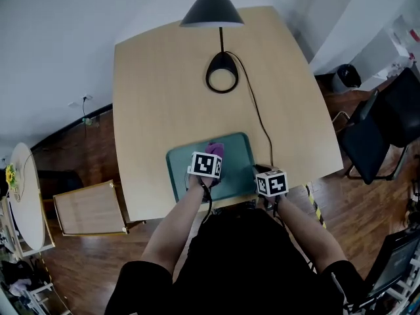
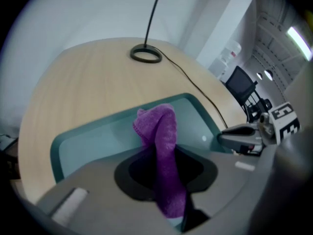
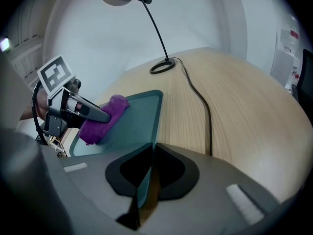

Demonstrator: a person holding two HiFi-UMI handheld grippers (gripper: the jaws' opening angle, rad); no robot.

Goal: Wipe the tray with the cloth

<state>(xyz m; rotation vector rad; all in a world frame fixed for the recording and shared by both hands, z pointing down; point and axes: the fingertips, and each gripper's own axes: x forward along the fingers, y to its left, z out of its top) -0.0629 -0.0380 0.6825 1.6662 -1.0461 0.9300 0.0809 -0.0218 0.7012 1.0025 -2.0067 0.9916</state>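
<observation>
Firmly, left gripper (image 2: 165, 155) jaws clamp the cloth (image 2: 159, 126).

Soft, even light washes the pale table (image 1: 164, 77) with faint shadows, while wide-angle lenses bow every edge, darken the gripper views' corners and blur near foregrounds.

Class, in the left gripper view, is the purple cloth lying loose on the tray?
No: the left gripper is shut on the purple cloth, holding it over the tray.
</observation>
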